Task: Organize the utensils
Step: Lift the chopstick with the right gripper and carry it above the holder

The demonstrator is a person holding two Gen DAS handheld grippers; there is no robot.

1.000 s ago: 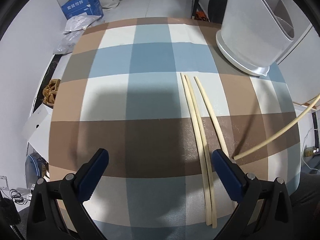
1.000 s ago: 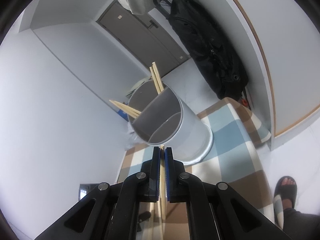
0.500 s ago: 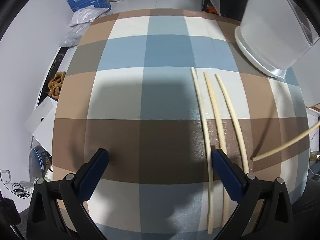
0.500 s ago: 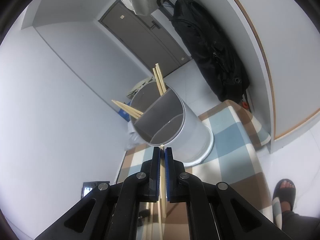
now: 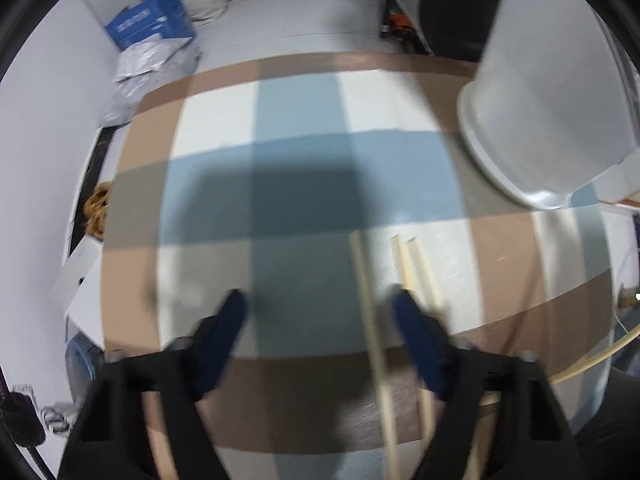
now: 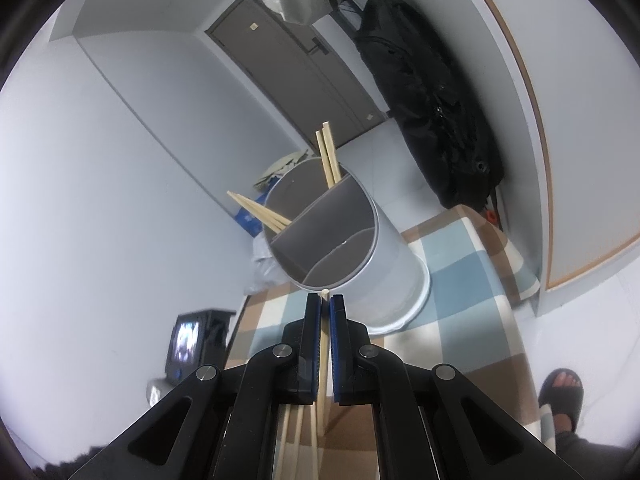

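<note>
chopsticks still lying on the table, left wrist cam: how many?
3. One lies between the open left gripper fingers; two lie side by side by its right finger, lower parts hidden. Frame is blurred.

Bare checked cloth [image 5: 296, 184] lies open left of the chopsticks [image 5: 370, 320]; the white holder [image 5: 540, 112] blocks the far right.

Motion-blurred left tool [image 5: 318, 312]; chopsticks [image 5: 374, 340] cut off at bottom edge.
</note>
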